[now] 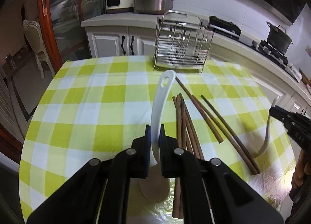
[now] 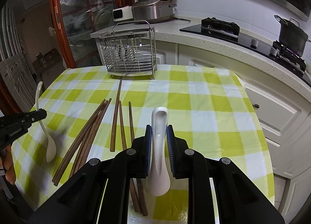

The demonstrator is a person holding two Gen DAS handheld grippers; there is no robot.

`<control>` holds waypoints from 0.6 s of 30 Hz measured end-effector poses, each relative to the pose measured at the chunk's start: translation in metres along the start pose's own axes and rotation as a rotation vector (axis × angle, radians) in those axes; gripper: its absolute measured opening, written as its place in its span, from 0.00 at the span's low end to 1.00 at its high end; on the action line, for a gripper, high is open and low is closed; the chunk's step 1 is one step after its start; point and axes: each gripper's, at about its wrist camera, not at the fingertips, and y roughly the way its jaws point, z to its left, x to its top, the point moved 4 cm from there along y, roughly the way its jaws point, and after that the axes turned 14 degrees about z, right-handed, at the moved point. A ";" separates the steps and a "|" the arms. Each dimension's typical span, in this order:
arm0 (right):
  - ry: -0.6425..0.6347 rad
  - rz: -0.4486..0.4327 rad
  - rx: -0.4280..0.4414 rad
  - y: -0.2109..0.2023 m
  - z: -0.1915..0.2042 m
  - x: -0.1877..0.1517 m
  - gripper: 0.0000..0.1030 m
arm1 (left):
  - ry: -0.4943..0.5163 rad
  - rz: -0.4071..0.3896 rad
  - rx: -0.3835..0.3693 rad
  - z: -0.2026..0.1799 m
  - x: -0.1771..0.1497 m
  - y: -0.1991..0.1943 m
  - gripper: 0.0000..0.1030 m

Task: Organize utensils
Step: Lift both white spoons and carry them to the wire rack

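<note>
My left gripper (image 1: 155,134) is shut on a long white rice spoon (image 1: 161,99), held off the table with its handle pointing toward the wire utensil rack (image 1: 182,48). My right gripper (image 2: 159,136) is shut on a short white ceramic soup spoon (image 2: 159,146), also lifted. Each gripper shows in the other view, the right gripper (image 1: 276,114) at the right edge and the left gripper (image 2: 41,115) at the left edge. Several brown wooden chopsticks (image 1: 194,119) lie loose on the checked cloth between the grippers; they also show in the right wrist view (image 2: 116,122).
The rack (image 2: 130,56) stands at the table's far edge. Behind it is a kitchen counter (image 2: 194,35) with rice cookers (image 2: 153,8), a stove and a dark pot (image 2: 291,33). A wooden glass door (image 1: 58,19) and a chair are at the left.
</note>
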 end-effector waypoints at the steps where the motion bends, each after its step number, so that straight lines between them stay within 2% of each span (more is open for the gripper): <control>1: -0.001 -0.003 0.001 -0.001 0.000 0.000 0.20 | 0.000 -0.005 -0.002 0.000 0.001 -0.002 0.05; 12: -0.012 -0.033 -0.009 -0.011 0.001 0.015 0.20 | -0.016 -0.029 -0.033 0.001 0.016 -0.008 0.04; 18: -0.029 -0.081 -0.006 -0.027 0.002 0.053 0.20 | -0.011 -0.093 -0.060 0.001 0.055 -0.024 0.04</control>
